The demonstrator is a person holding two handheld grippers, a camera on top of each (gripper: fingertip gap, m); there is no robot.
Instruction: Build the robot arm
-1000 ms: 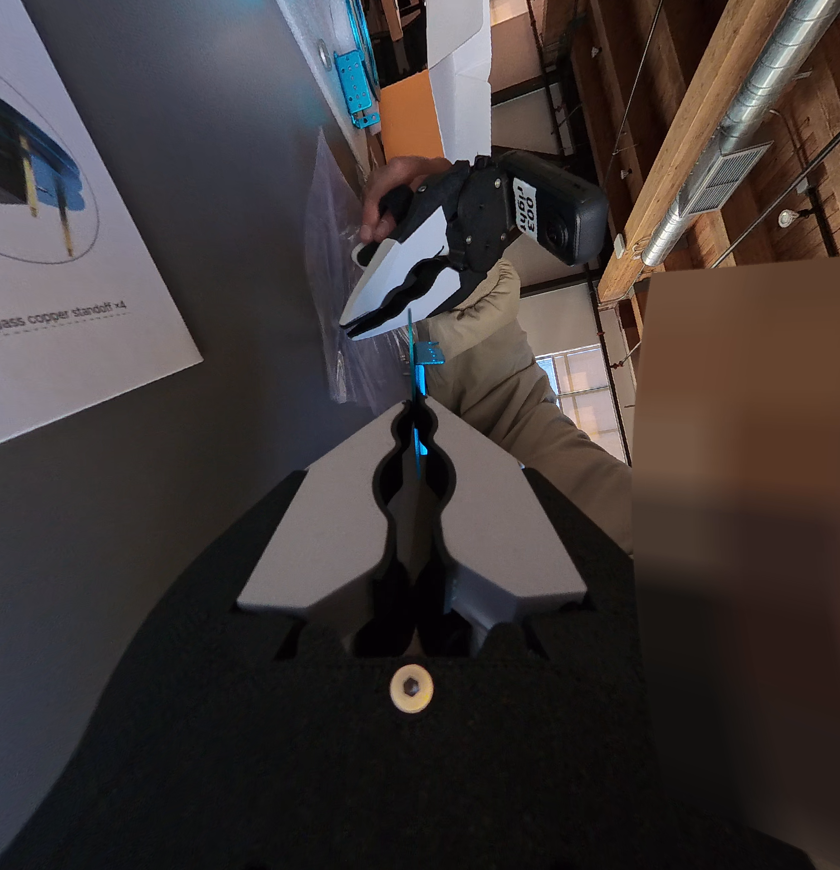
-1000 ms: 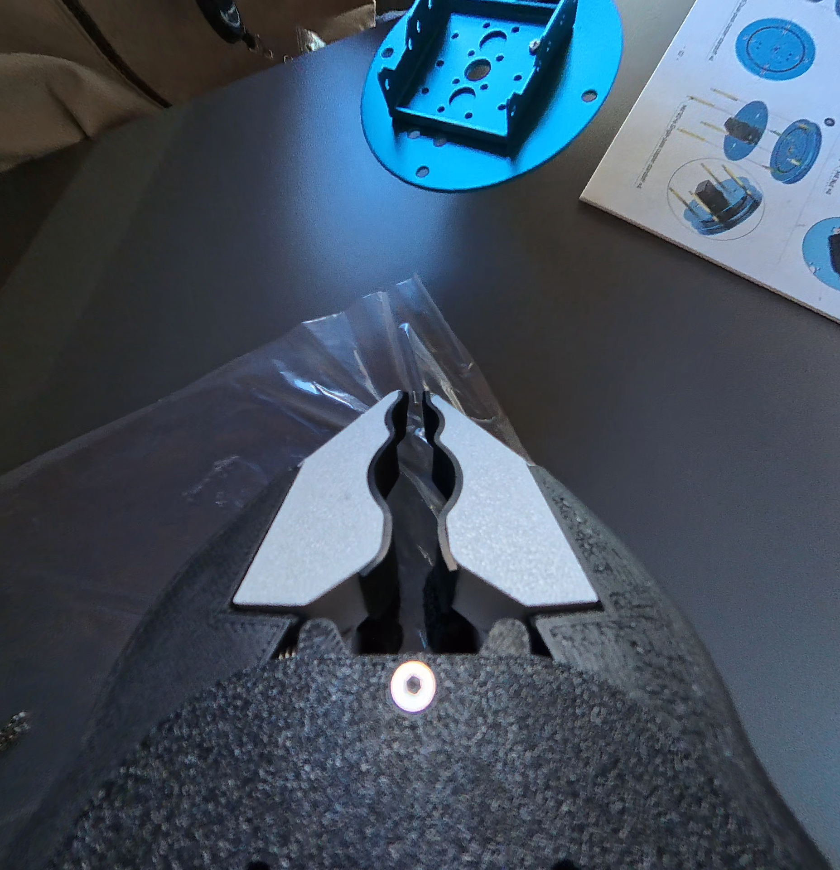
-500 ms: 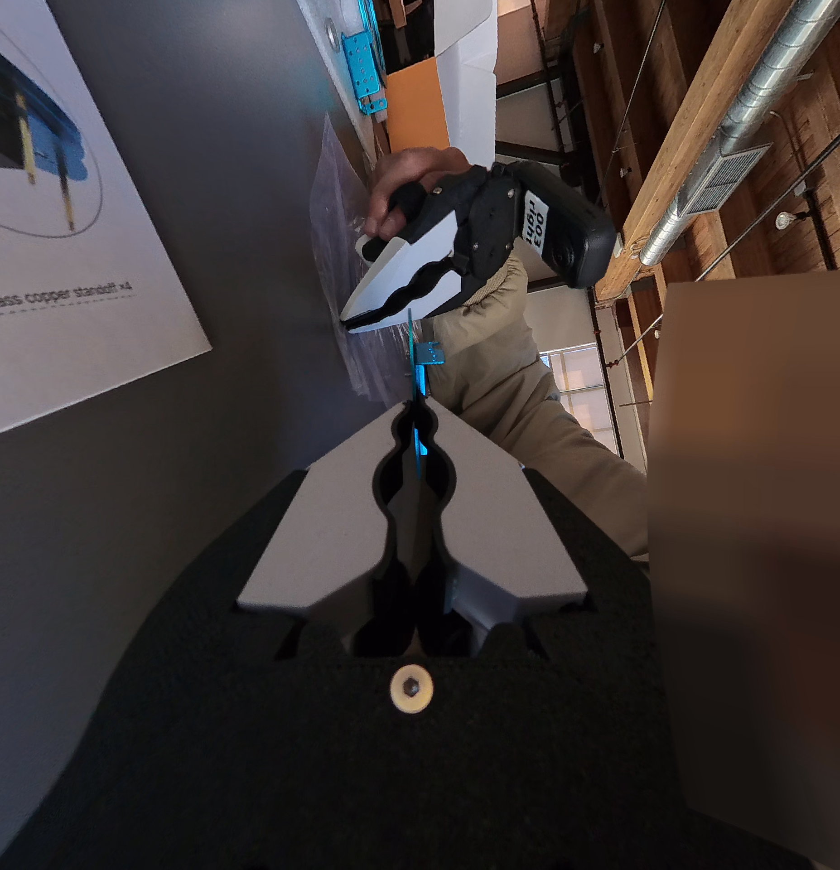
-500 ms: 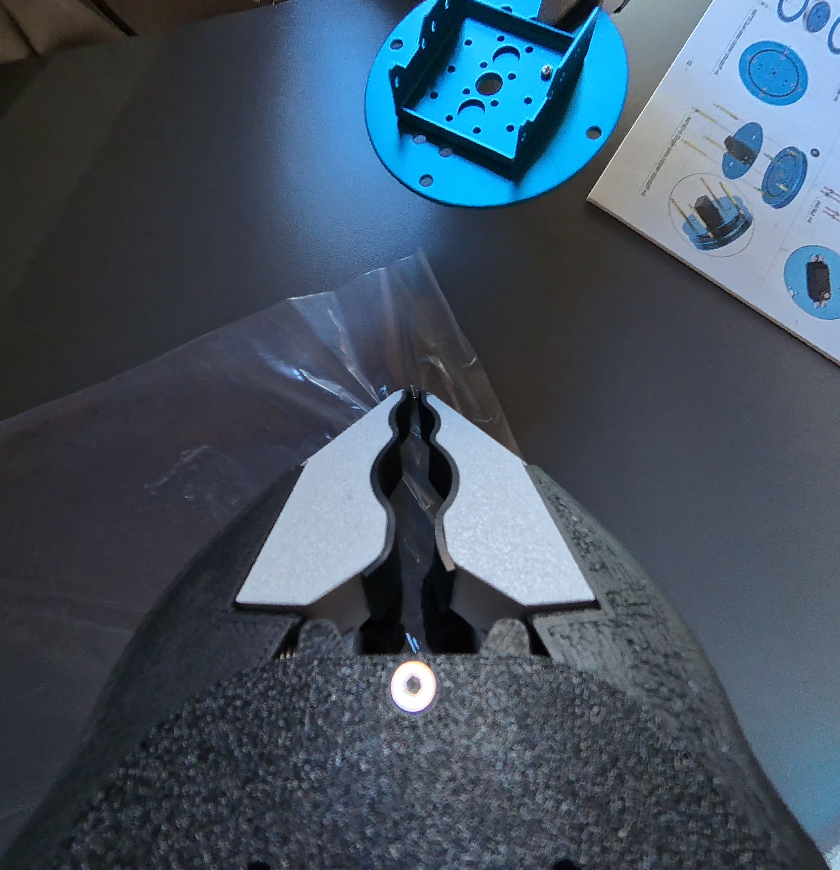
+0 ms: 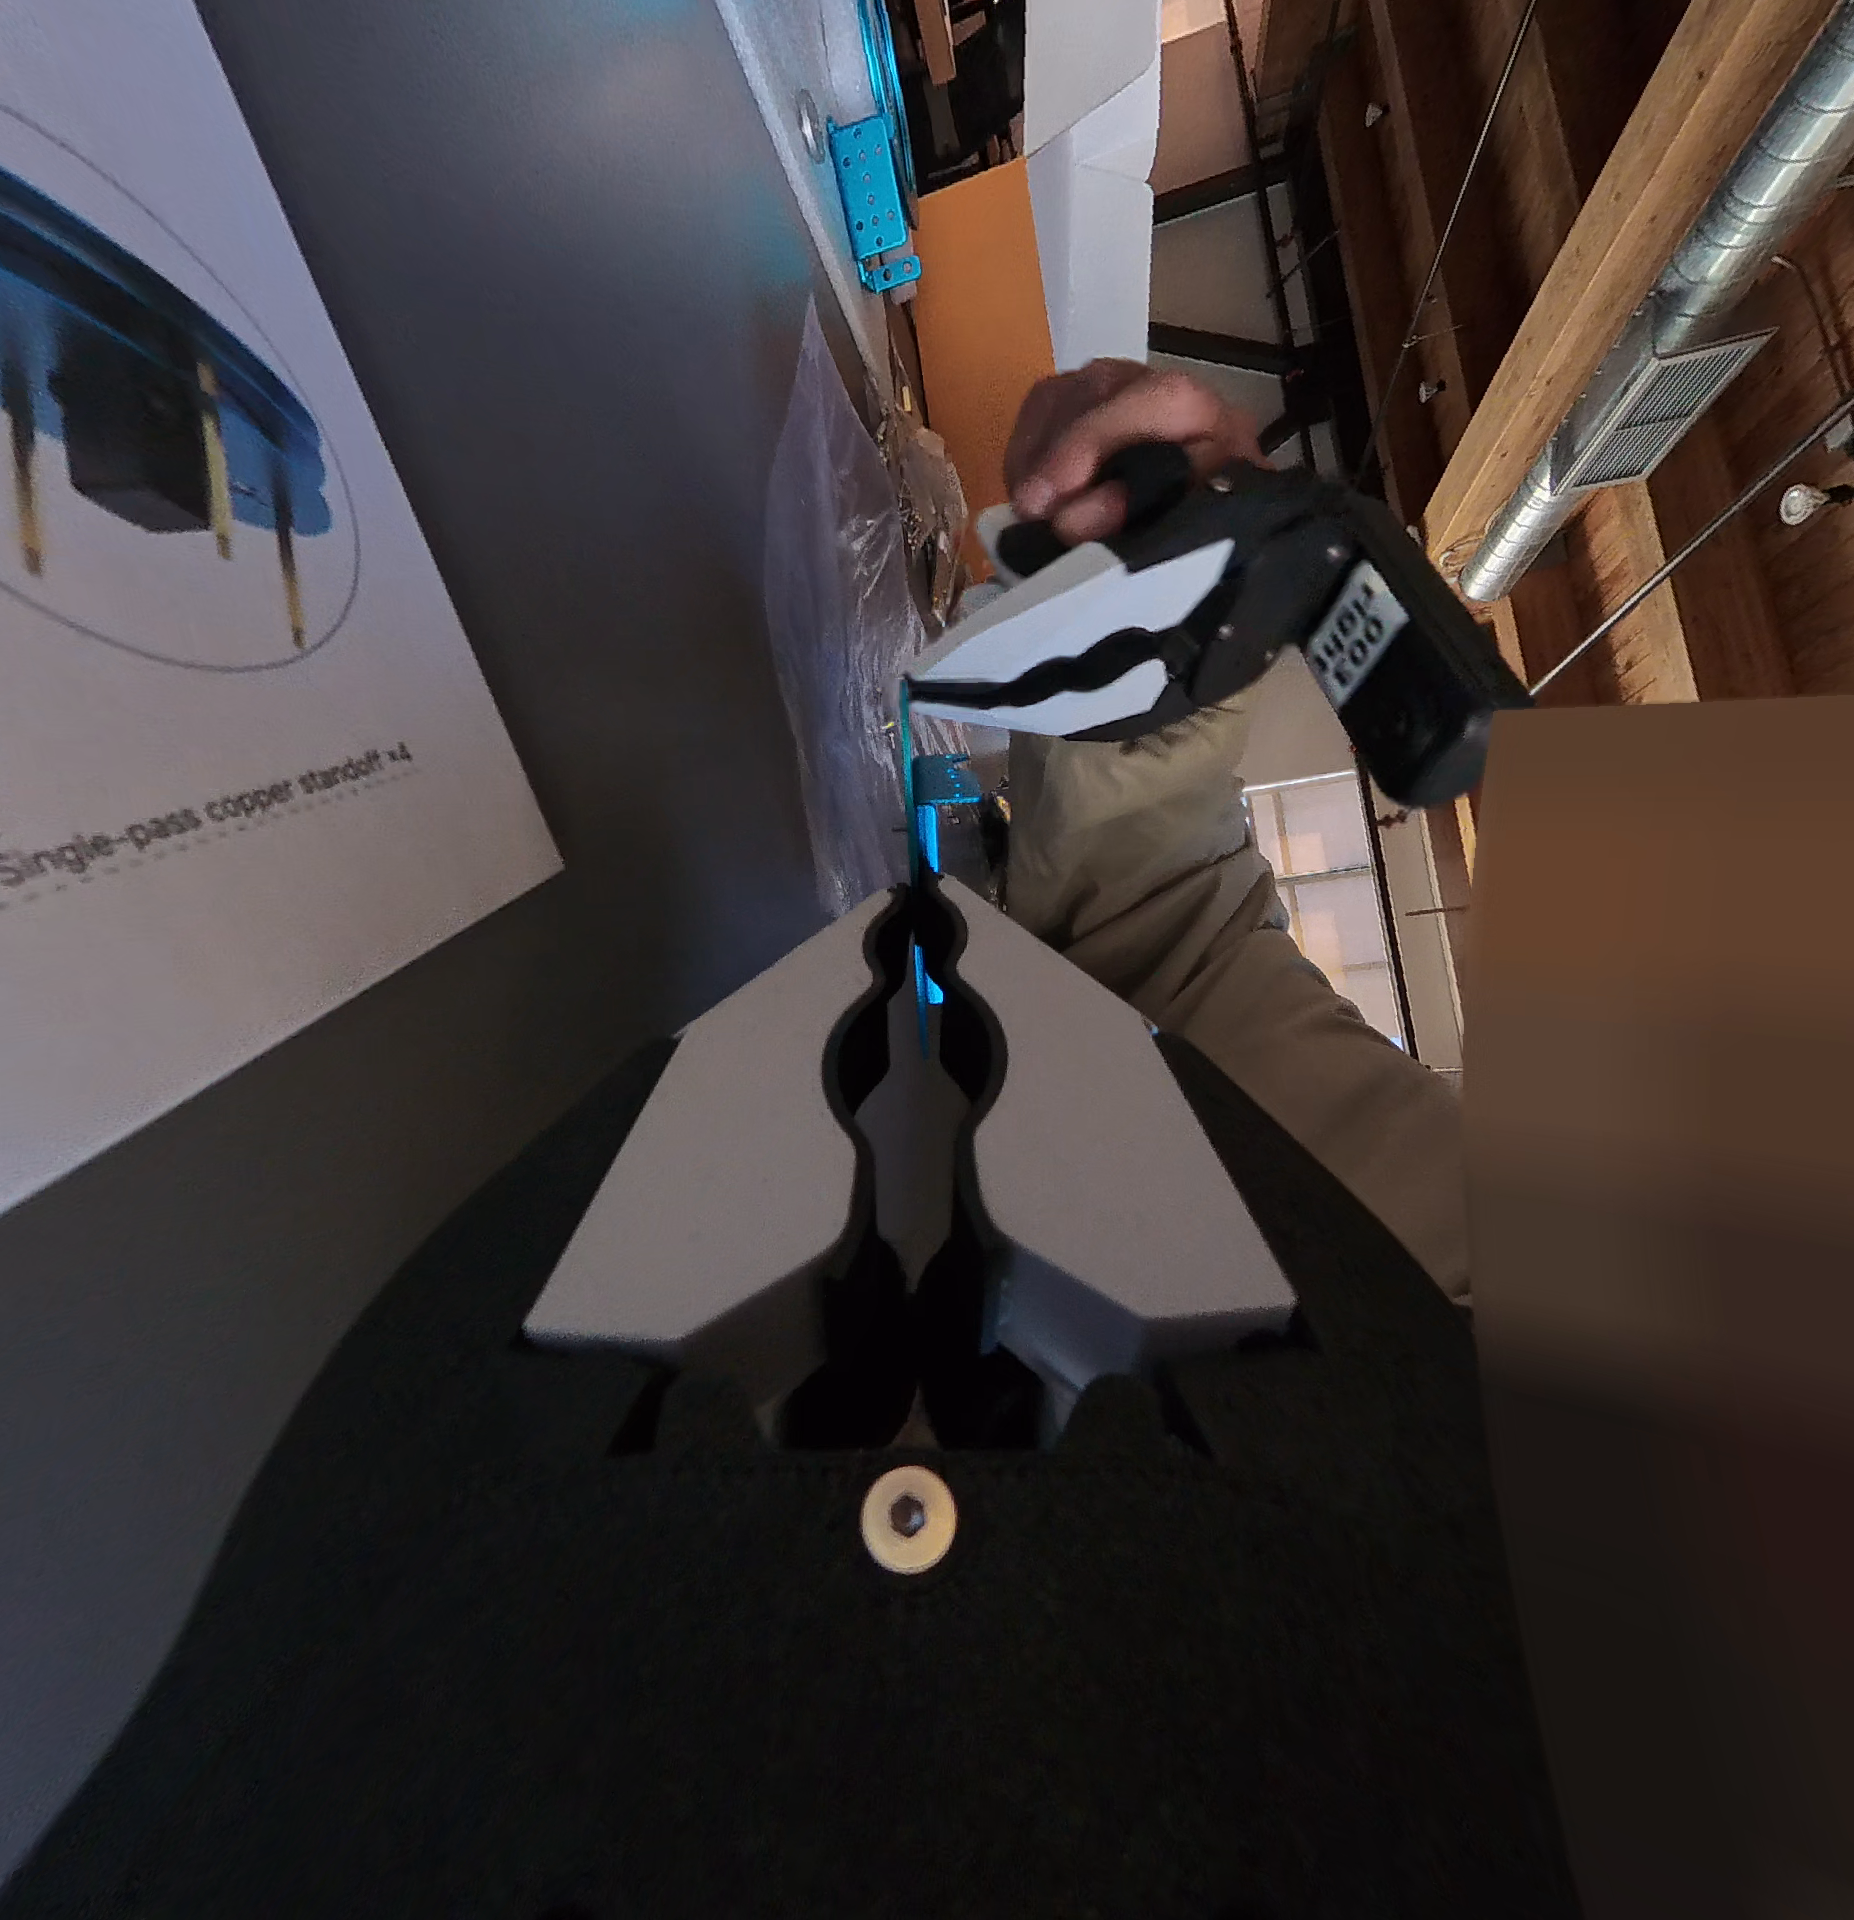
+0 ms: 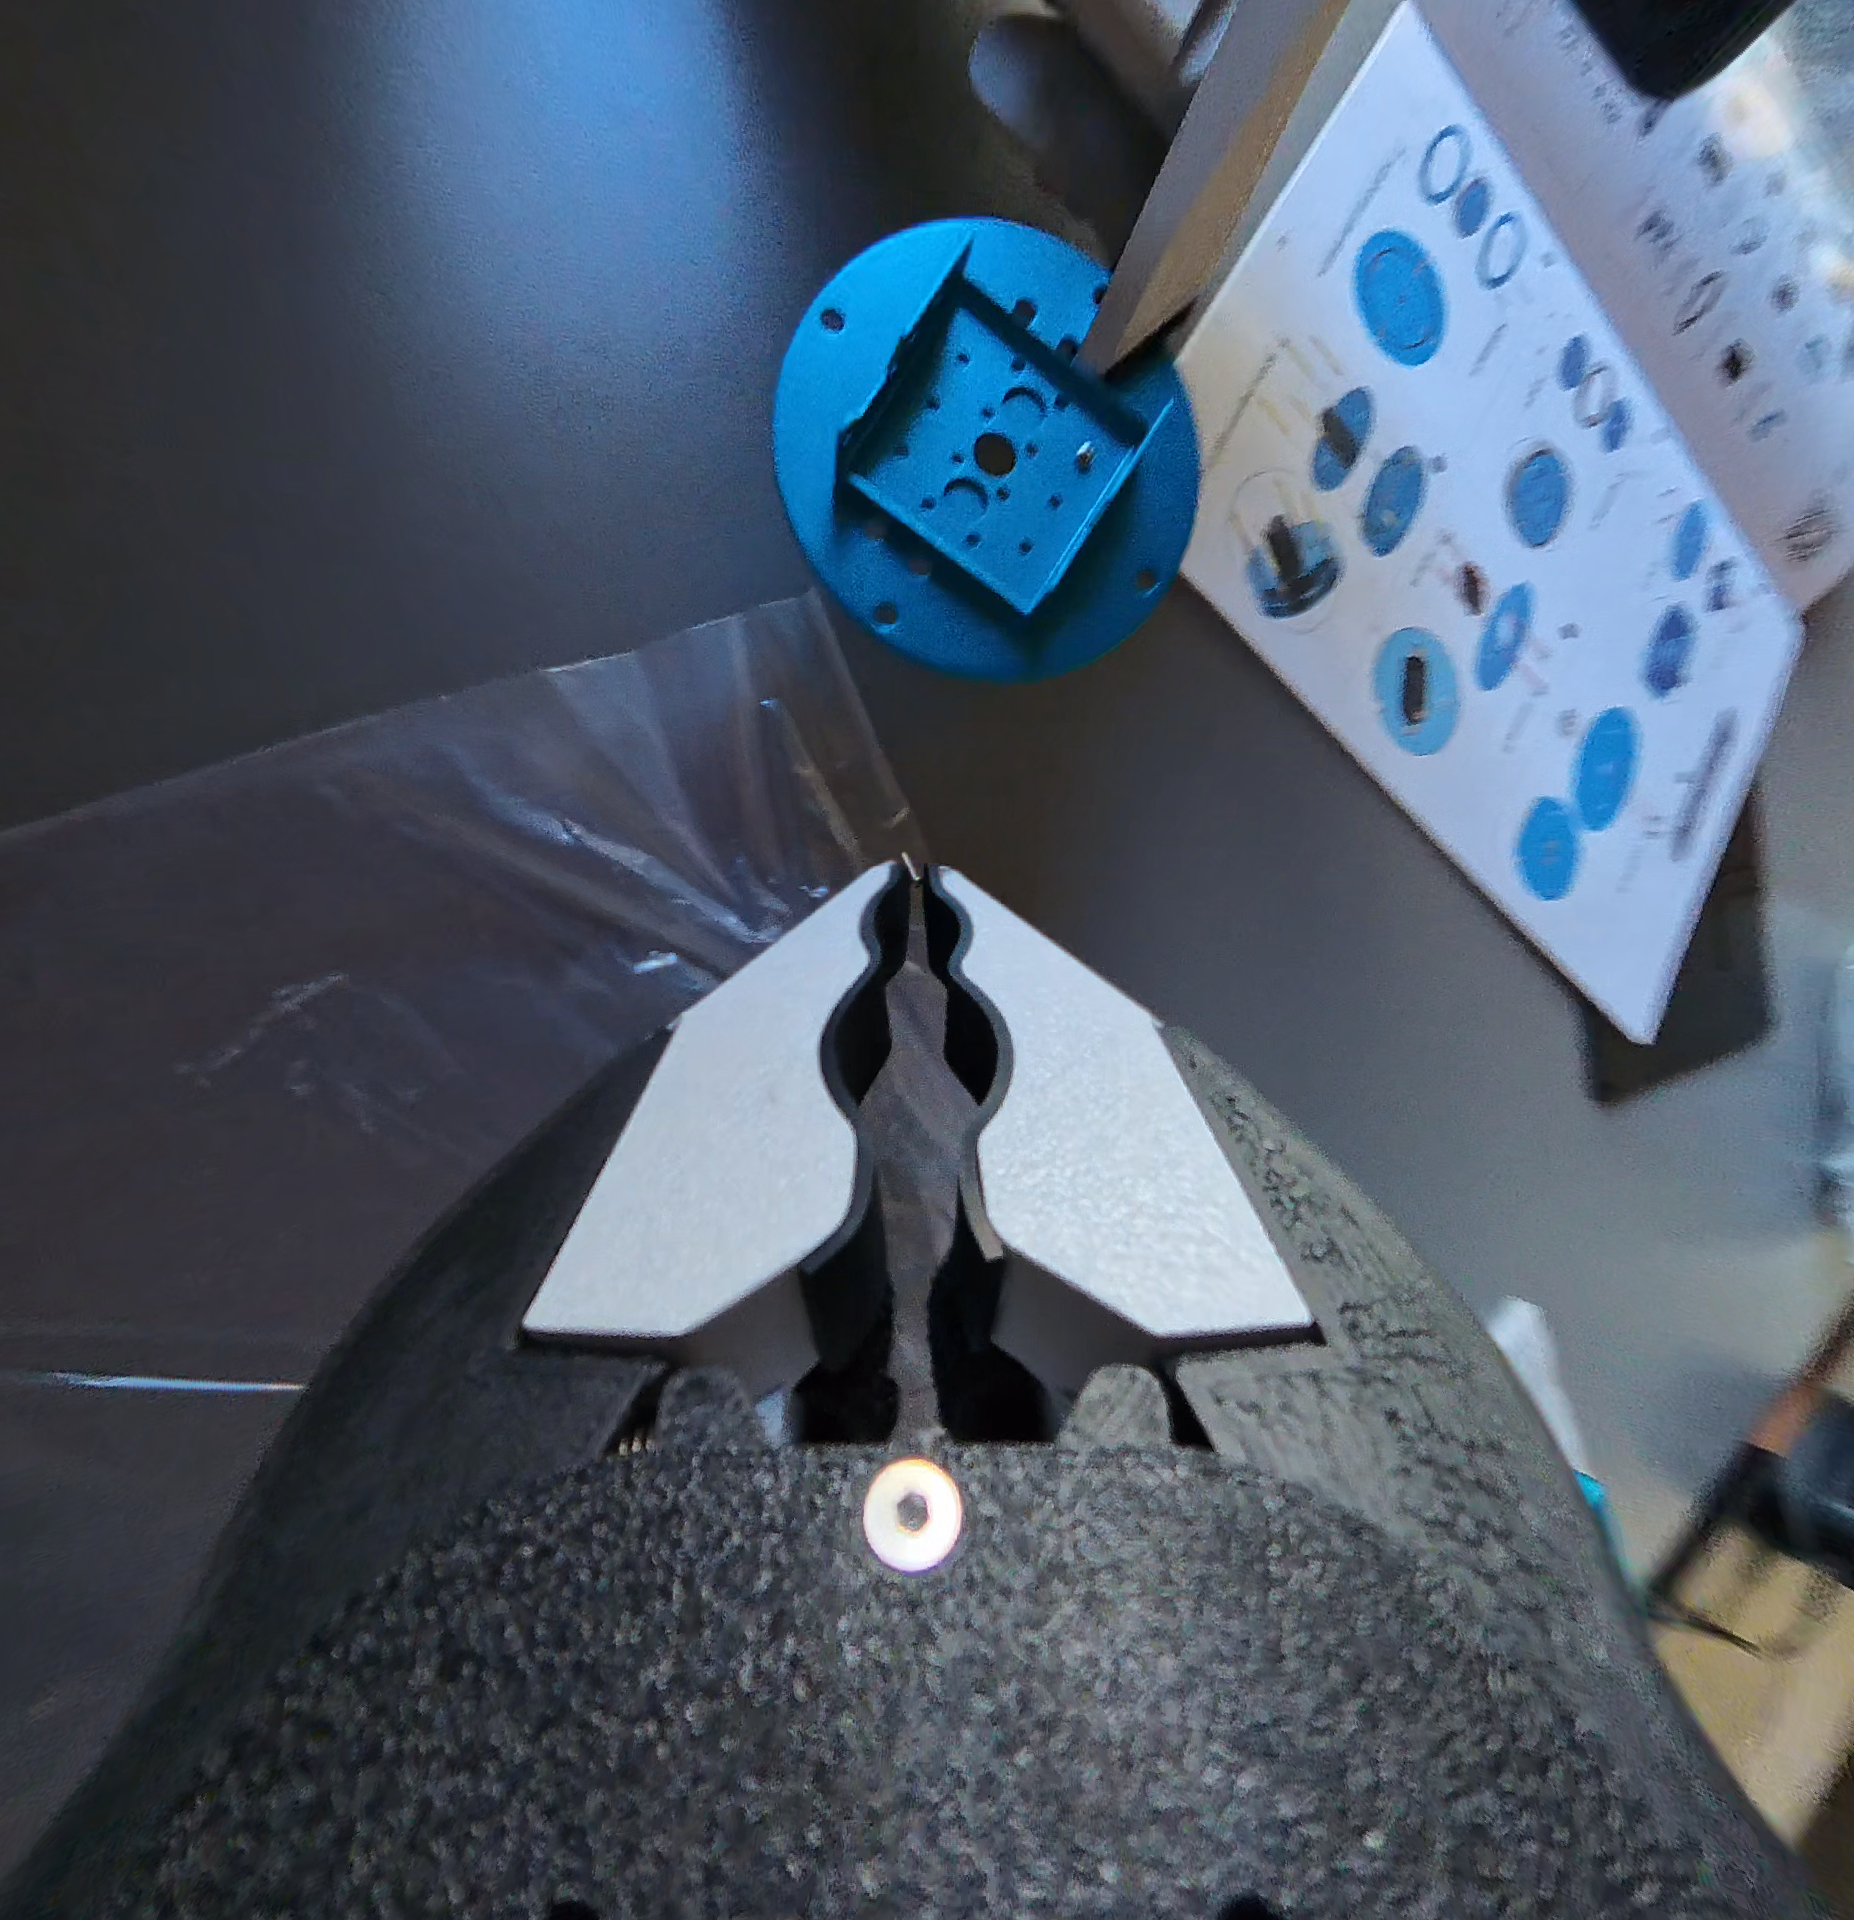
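1. My left gripper (image 5: 918, 894) is squeezed shut on the edge of the blue round plate (image 6: 990, 447). I see the plate from its thin side in the left wrist view, and it stays pinched there as before.
2. My right gripper (image 6: 912, 873) is almost closed. A tiny thing sits at its tips; I cannot tell what it is, or if it is really held.
3. A second ago the right gripper was pinching the clear plastic bag (image 6: 383, 883). Now the bag lies flat on the dark table (image 6: 331, 312) beside it.
4. The right gripper has moved closer to the blue plate.
5. The paper sheet with pictures (image 6: 1505, 499) lies next to the plate.
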